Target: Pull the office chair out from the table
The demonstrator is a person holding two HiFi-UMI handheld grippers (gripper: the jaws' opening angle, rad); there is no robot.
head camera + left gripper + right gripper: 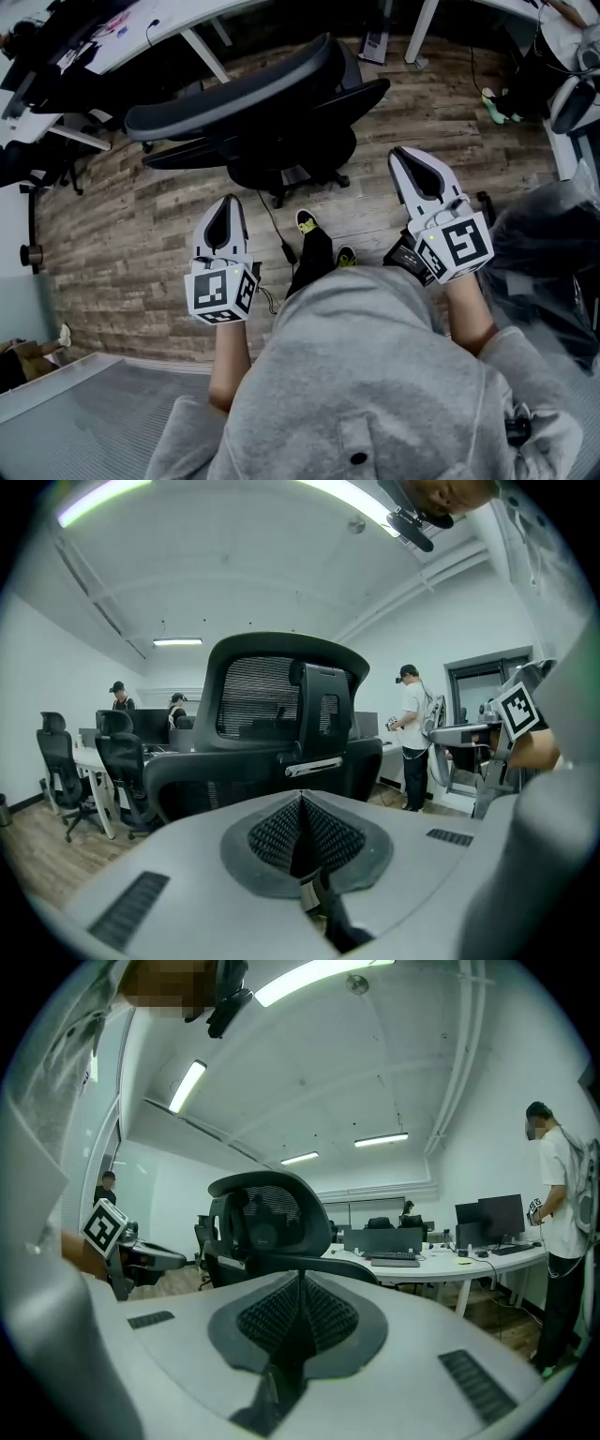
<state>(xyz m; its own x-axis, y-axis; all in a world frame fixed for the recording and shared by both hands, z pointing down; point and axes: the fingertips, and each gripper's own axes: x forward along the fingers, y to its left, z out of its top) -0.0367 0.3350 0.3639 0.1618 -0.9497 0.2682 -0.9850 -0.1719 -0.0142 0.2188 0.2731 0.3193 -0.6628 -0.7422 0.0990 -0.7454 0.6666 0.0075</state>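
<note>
The black mesh office chair (272, 103) stands on the wood floor, clear of the curved white table (169, 23), with its back toward me. My left gripper (225, 211) is held short of the chair, its jaws shut with nothing between them. My right gripper (405, 155) is near the chair's right side without touching it, also shut and empty. In the left gripper view the chair back (281, 724) fills the middle beyond the closed left gripper (300, 803). The right gripper view shows the chair (262, 1213) left of centre, past the closed right gripper (300, 1283).
A black cable (277, 234) trails over the floor by my feet (309, 225). More black chairs (56, 761) stand at left. One person (412, 733) stands beyond the chair, another (562, 1213) at the right by desks with monitors (497, 1218). A grey mat (94, 403) lies lower left.
</note>
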